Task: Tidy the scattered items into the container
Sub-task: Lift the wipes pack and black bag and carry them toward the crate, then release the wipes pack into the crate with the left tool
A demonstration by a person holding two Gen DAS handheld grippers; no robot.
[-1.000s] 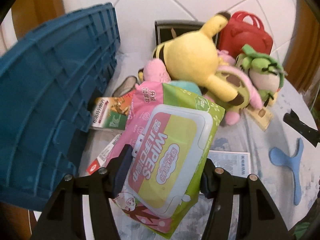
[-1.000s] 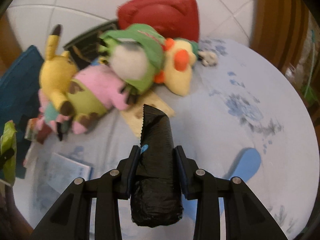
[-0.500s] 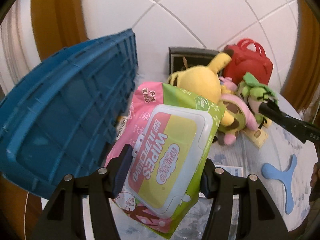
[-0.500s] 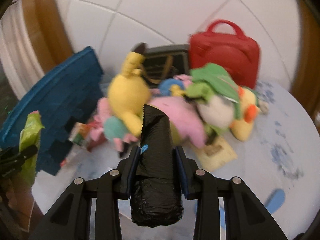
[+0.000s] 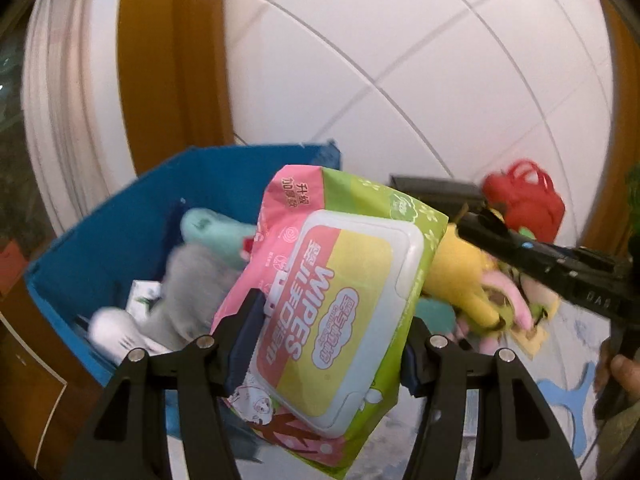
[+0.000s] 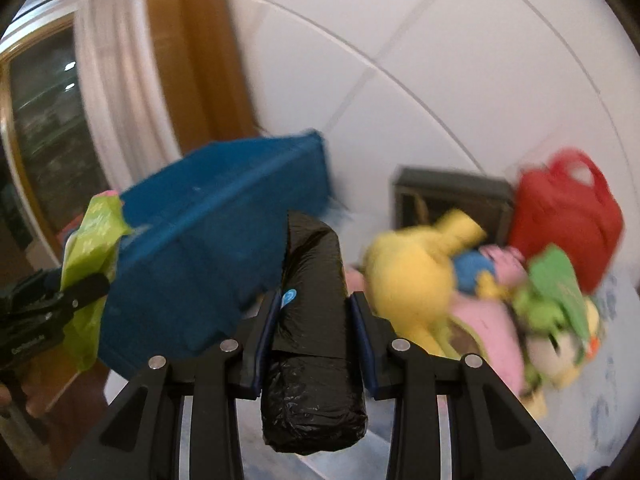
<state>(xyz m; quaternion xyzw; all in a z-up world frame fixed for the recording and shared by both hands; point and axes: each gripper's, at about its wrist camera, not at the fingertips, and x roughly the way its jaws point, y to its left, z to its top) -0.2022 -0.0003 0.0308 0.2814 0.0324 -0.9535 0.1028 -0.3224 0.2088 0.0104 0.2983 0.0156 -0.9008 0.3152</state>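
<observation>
1. Both your hands have come up since a second ago: the blue crate's open top now shows where only its ribbed side wall did, and the grips have not changed.
2. Nearest you, your left gripper (image 5: 330, 322) is clamped about half open across the flat pink-and-green soft pack of wet wipes (image 5: 340, 280), one pad on each long edge. The pack tilts up over the near wall of the blue plastic crate (image 5: 120, 216).
3. Your right gripper (image 6: 314, 316) is closed fairly narrow on the roll of black plastic bags (image 6: 314, 320), which sticks out past the pads at both ends.
4. Inside the crate lie a grey-and-white plush toy (image 5: 176, 296), a mint-green soft item (image 5: 212, 232) and a small white box (image 5: 142, 296).
5. Beyond, on the pale floral-print tablecloth (image 6: 608, 380), sits the pile of plush toys, among them a yellow plush toy (image 6: 416, 276). A light blue three-armed flat toy (image 5: 568, 396) lies nearer you.
6. Furthest, a red zipped bag with a handle (image 6: 568, 208) and a dark box (image 6: 452, 196) stand against the white tiled wall (image 5: 400, 60).
</observation>
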